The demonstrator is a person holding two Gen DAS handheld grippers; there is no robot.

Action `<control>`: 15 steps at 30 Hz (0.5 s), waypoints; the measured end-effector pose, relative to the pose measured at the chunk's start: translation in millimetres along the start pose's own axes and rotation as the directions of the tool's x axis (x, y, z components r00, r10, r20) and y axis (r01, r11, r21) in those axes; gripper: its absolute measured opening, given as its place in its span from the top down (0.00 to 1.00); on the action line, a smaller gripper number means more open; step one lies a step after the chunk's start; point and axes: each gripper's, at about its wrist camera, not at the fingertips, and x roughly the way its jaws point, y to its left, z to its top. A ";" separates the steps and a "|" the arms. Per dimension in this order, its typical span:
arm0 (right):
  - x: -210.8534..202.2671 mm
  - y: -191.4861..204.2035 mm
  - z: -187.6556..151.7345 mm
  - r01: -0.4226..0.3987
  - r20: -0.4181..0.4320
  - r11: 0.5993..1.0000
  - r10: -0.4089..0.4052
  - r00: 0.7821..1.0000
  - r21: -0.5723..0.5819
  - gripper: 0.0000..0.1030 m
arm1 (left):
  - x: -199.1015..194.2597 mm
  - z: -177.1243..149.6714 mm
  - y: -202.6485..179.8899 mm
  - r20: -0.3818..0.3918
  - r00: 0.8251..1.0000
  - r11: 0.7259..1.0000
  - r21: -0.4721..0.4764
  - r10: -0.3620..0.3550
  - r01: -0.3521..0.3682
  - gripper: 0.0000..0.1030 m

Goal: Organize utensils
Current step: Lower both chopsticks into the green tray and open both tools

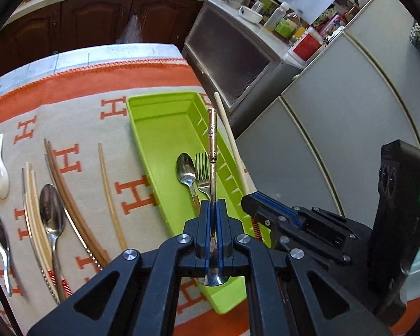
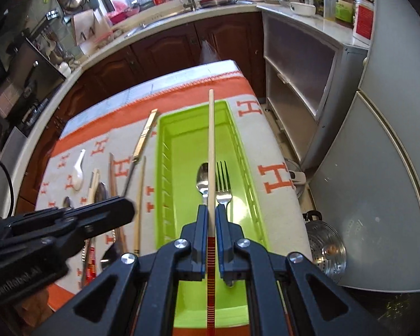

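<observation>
A lime green utensil tray lies on the orange-and-cream cloth; it also shows in the right wrist view. A steel spoon and a fork lie inside it. My left gripper is shut on a gold-handled spoon, handle pointing forward above the tray, bowl showing behind the fingers. My right gripper is shut on a cream chopstick with a red striped end, held lengthwise above the tray. The right gripper shows beside the left one.
On the cloth left of the tray lie a single chopstick, brown chopsticks, cream chopsticks, two steel spoons, and a white ceramic spoon. A cabinet and fridge stand right; a steel steamer sits below.
</observation>
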 end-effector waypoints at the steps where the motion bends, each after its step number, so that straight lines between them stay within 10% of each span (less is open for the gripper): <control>1: 3.5 -0.6 1.2 -0.001 -0.010 1.000 0.001 1.000 -0.001 0.94 | 5.9 0.1 0.9 -0.008 1.000 1.000 -0.006 0.004 -0.004 0.98; 4: 10.0 -0.3 1.5 0.021 -0.019 1.000 -0.021 1.000 0.000 0.94 | 15.3 -0.7 3.8 -0.027 0.999 0.999 -0.017 0.033 -0.034 0.91; 9: 11.8 -4.7 -1.6 0.006 -0.030 1.000 -0.006 1.000 0.025 0.94 | 3.2 -3.7 14.3 0.015 0.992 0.992 -0.023 0.128 -0.128 0.43; 15: 6.8 -0.4 -7.7 -0.034 -0.020 0.999 0.034 0.999 0.036 0.94 | -42.6 -11.8 34.9 0.131 0.959 0.968 -0.030 0.251 -0.249 0.34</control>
